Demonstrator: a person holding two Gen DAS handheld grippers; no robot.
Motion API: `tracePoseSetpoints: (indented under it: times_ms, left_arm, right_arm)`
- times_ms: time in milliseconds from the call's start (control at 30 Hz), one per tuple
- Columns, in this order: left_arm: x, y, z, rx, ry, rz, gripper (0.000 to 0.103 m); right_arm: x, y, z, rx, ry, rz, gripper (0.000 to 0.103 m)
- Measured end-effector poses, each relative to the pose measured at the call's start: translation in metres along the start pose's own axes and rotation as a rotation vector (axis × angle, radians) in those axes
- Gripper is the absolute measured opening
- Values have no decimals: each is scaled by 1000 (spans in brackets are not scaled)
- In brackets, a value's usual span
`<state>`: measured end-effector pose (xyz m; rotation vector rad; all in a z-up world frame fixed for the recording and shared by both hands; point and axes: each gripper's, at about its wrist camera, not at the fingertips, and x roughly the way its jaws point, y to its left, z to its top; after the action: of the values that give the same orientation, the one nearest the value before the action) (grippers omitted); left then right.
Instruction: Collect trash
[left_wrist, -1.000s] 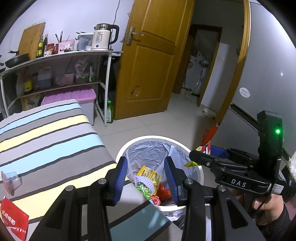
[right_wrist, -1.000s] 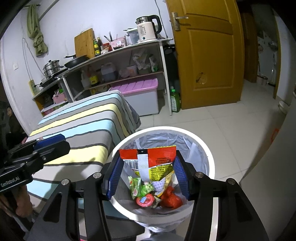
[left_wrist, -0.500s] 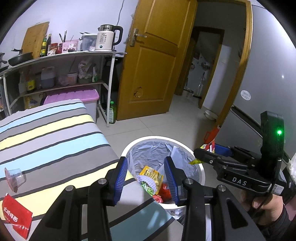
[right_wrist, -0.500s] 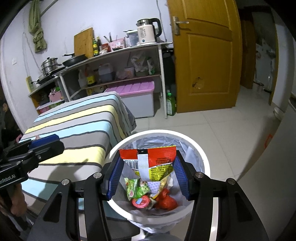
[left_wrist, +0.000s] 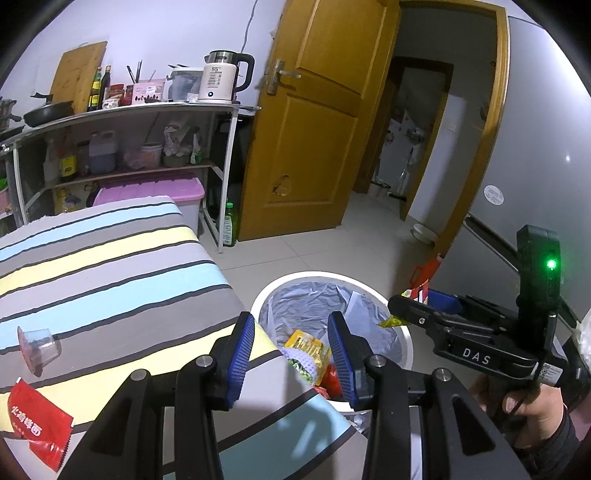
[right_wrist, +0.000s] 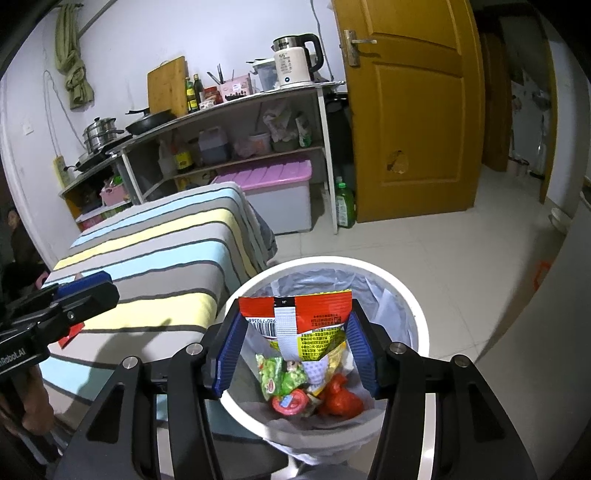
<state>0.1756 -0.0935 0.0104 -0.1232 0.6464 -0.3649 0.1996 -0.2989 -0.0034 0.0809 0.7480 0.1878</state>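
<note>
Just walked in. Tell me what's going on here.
A person is collecting trash with two handheld grippers. The right gripper holds a red and yellow snack wrapper between its fingers above the white trash bin, which already contains wrappers. The left gripper is open and holds nothing, at the edge of the striped table, where a red packet and a small clear cup lie uncollected.

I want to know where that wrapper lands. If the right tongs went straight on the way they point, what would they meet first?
Probably the trash already lying in the white bin: the right tongs, shut on the red and yellow wrapper, point down into its open mouth. Depth is unclear.
</note>
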Motion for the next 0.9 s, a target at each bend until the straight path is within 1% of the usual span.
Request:
tracePoseSetpoints:
  times_ms: [133, 200, 233, 300, 333, 400, 433, 467, 733, 900]
  left_arm:
    - [-1, 3, 0, -5, -1, 0, 41]
    - [-2, 3, -1, -6, -1, 1, 41]
    - [-3, 3, -1, -5, -2, 1, 41]
    - [-3, 5, 0, -7, -4, 3, 41]
    - [-2, 6, 1, -10, -3, 2, 41]
    - [-1, 7, 1, -14, -2, 3, 41]
    - [-1, 7, 2, -13, -3, 2, 41]
    - [0, 7, 2, -13, -3, 2, 41]
    - [-2, 11, 3, -18, -9, 6, 41]
    - [-4, 14, 0, -23, -9, 9, 41]
  right_arm:
    - [0, 1, 0, 4, -10, 2, 55]
    - [5, -1, 0, 19, 27, -14, 55]
    - [2, -3, 0, 33, 24, -18, 54]
    - [-7, -1, 3, 20, -23, -22, 54]
    - [-8, -1, 3, 14, -27, -31, 54]
    - [-4, -3, 4, 22, -10, -33, 54]
    - [-3, -4, 4, 26, -1, -37, 52]
    - [-3, -3, 3, 20, 5, -53, 51]
    - [-4, 4, 2, -11, -1, -50, 49]
    - [-9, 7, 0, -26, -33, -41, 50]
